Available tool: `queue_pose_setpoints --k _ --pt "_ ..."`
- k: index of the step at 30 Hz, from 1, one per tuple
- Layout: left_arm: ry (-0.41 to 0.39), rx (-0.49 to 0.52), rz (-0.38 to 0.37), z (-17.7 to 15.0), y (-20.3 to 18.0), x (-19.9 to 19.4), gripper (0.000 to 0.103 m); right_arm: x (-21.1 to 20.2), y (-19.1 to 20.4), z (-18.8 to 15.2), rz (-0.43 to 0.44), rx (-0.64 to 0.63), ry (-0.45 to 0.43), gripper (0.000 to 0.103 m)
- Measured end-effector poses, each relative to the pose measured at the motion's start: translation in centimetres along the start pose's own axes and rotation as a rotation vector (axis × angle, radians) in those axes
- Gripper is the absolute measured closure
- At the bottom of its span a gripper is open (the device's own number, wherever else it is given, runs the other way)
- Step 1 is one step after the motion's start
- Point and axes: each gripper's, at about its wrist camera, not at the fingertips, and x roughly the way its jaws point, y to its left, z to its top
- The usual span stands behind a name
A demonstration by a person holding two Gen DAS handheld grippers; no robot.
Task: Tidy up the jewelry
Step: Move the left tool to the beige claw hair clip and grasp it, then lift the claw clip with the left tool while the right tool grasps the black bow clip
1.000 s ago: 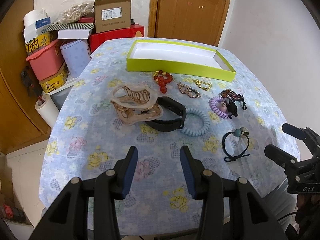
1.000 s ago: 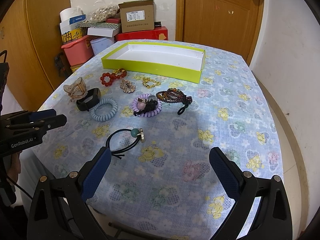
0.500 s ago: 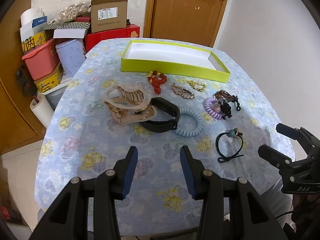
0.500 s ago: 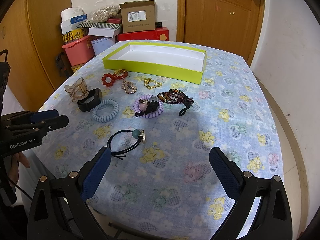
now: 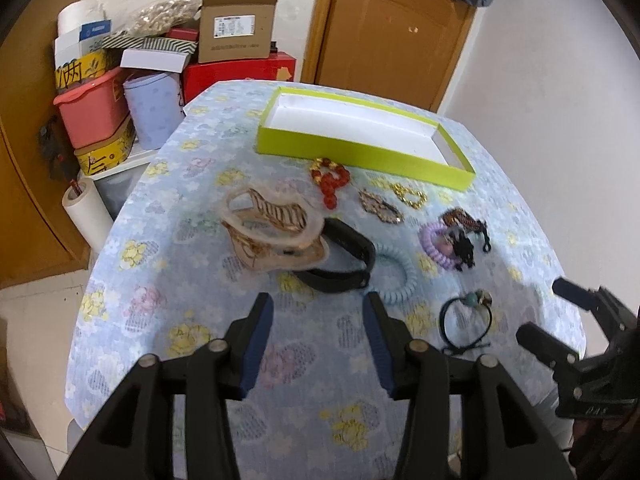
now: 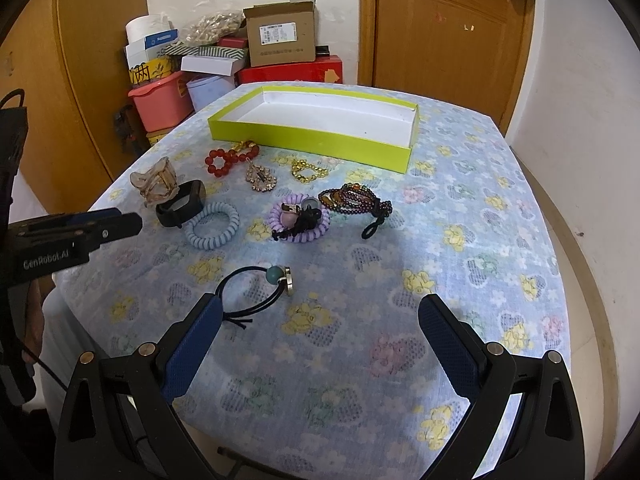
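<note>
Left gripper (image 5: 318,344) moved closer to big hair claw (image 5: 272,236) and black band (image 5: 340,260), jaws partly open, holding nothing. Right gripper (image 6: 318,344) wide open, empty, near black hair tie (image 6: 256,288). Jewelry all on bench (image 6: 460,208); green tray (image 6: 312,136) holds nothing. Sorting not started.

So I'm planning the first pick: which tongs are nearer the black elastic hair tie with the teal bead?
Right. The right tongs hover open just short of the black hair tie; the left tongs point toward the black wristband farther left.
</note>
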Motion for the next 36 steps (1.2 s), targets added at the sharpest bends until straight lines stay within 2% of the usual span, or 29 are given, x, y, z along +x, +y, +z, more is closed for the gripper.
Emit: queue_pose_setpoints --k 7,12,16,25,29,36 --pt "-0.019 -0.079 0.025 1.6 1.2 0.8 0.046 0.5 -0.3 0.5 0.003 -0.004 -0.006 0.004" --pt "-0.009 -0.161 0.031 3.0 2.2 2.0 0.046 1.1 -0.6 0.8 0.007 -0.001 0.0 0.004" --pt "0.003 -0.182 0.054 3.8 2.4 3.3 0.046 1.7 -0.7 0.9 0.013 0.0 0.008 0.004" --pt "-0.02 -0.182 0.099 3.9 4.6 2.8 0.046 2.7 -0.8 1.4 0.025 -0.001 0.006 0.004" --pt "-0.022 -0.155 0.077 4.3 5.0 3.1 0.046 3.1 -0.6 1.8 0.037 -0.009 0.004 0.004" --pt "0.01 -0.084 0.099 4.5 4.4 5.3 0.046 3.7 -0.6 2.8 0.049 -0.017 -0.01 0.005"
